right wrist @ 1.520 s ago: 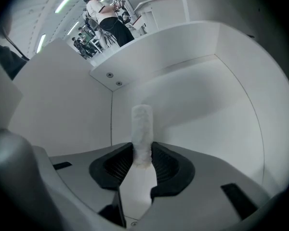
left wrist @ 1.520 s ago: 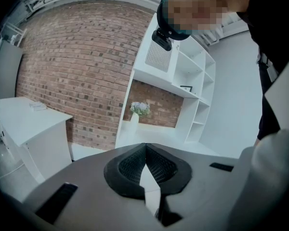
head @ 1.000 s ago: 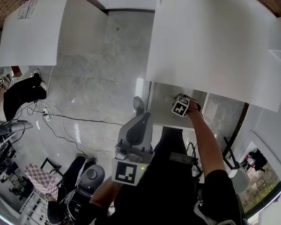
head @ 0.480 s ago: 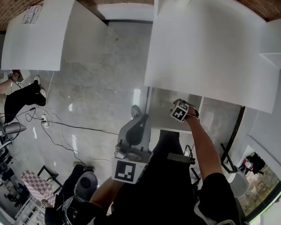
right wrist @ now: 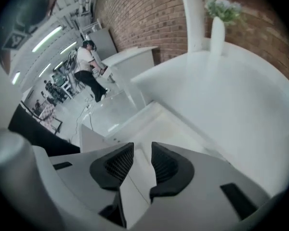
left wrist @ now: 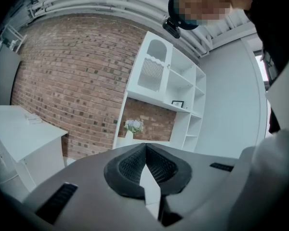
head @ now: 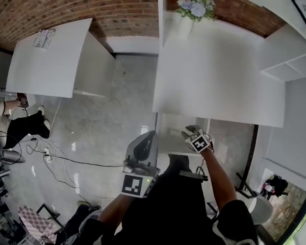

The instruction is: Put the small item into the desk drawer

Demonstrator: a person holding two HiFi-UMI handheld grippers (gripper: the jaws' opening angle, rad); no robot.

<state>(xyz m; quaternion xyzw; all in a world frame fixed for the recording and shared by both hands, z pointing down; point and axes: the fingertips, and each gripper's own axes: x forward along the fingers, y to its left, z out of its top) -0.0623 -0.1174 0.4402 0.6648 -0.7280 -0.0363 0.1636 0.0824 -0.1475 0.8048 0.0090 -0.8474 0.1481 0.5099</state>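
The open white drawer juts out below the front edge of the white desk. My right gripper hovers above the drawer, pointing steeply down into it. In the right gripper view the drawer lies under the right gripper, whose jaws have just been closing but still show a narrow gap with nothing between them. No small item shows in any view. My left gripper hangs left of the drawer; in its own view the left gripper is shut and empty, aimed at the brick wall.
A vase of flowers stands at the desk's back edge. White shelving is on the right and a second white desk on the left. A person and floor cables are at far left.
My right gripper has lifted up out of the drawer. The left gripper has risen a little. The head view has tilted up, bringing the brick wall and flowers into sight.
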